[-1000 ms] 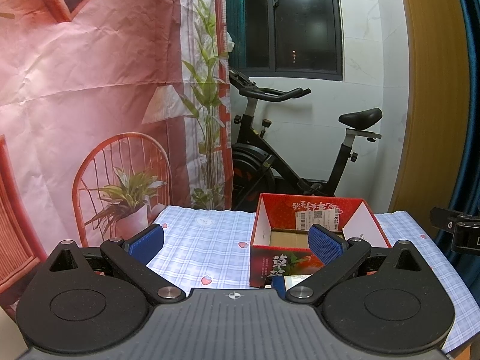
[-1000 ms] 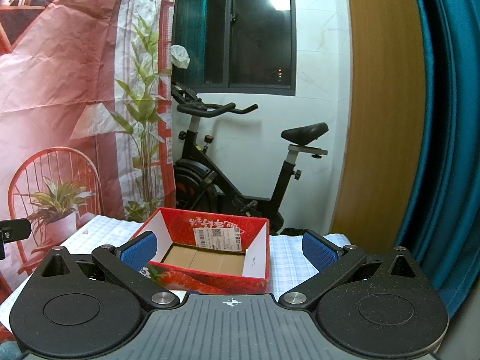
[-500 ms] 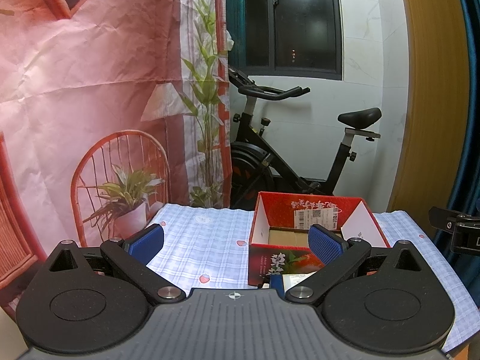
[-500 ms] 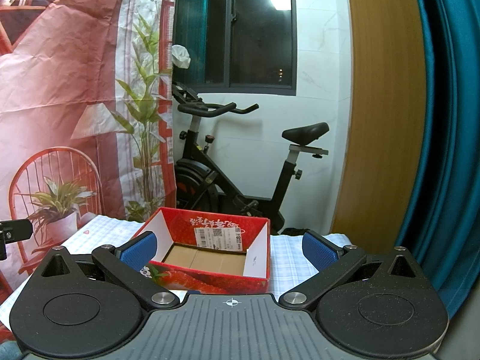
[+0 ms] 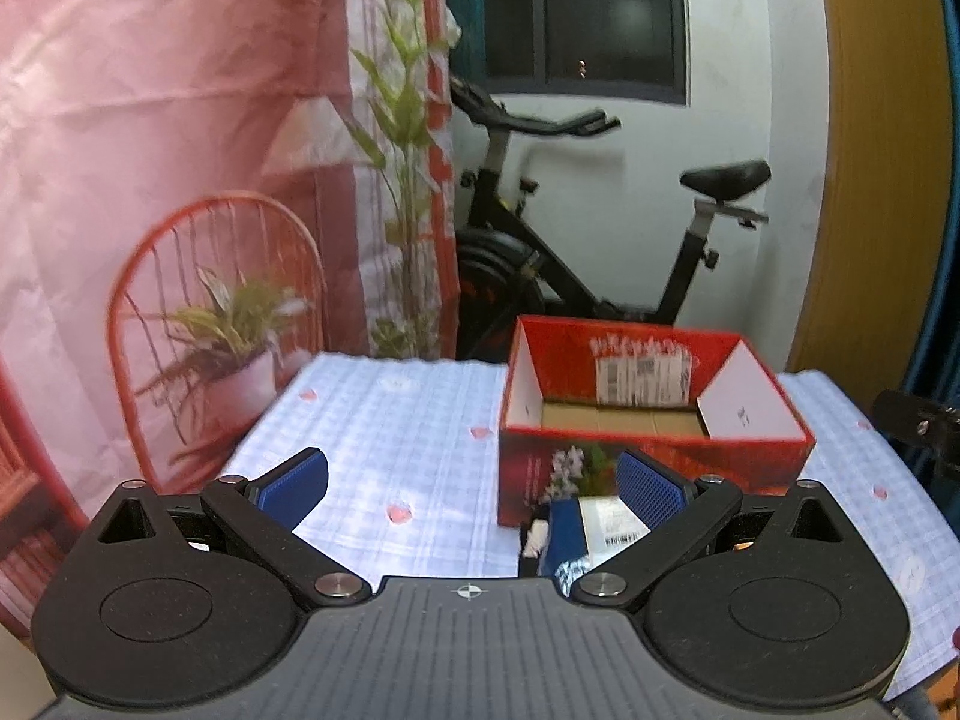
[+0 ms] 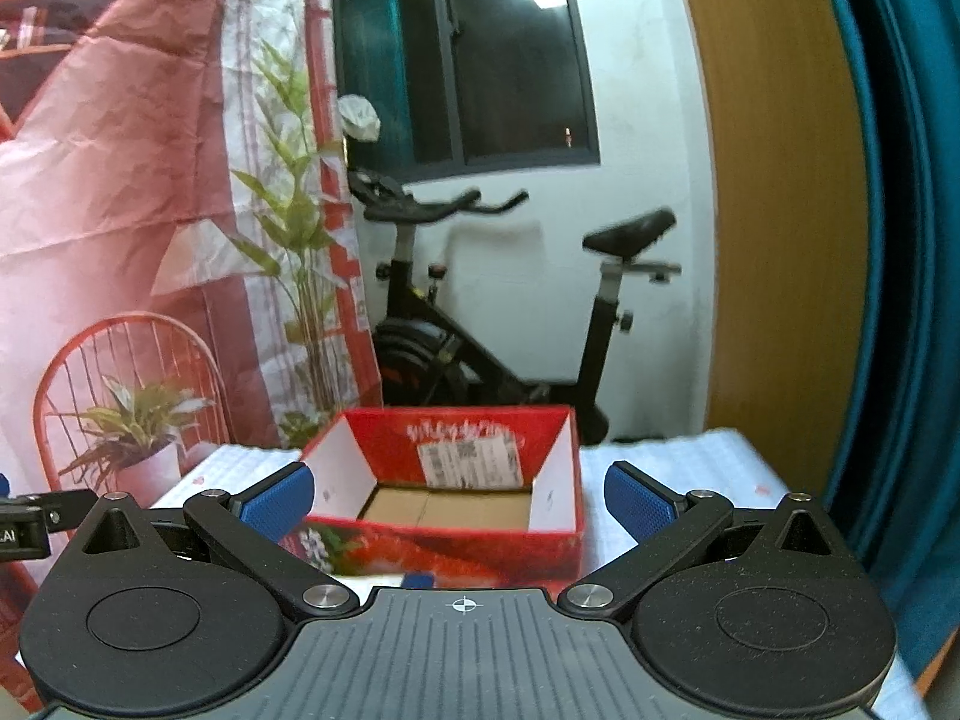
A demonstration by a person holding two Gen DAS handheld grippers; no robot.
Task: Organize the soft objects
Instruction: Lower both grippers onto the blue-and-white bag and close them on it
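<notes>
Two blue pads of the left gripper [image 5: 473, 482] are standing wide apart, gripping nothing, while a blue packet [image 5: 585, 531] is lying on the checked tablecloth [image 5: 390, 420] just before the red box [image 5: 654, 426]. Seen from the right wrist, the right gripper [image 6: 459, 501] is likewise gaping empty, facing the box [image 6: 447, 510].

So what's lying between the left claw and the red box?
A blue and white packet lies on the tablecloth against the red box, shown in the left wrist view.

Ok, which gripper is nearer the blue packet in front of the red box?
Left. The left gripper hangs just over the blue packet; the right gripper sits off to its right.
</notes>
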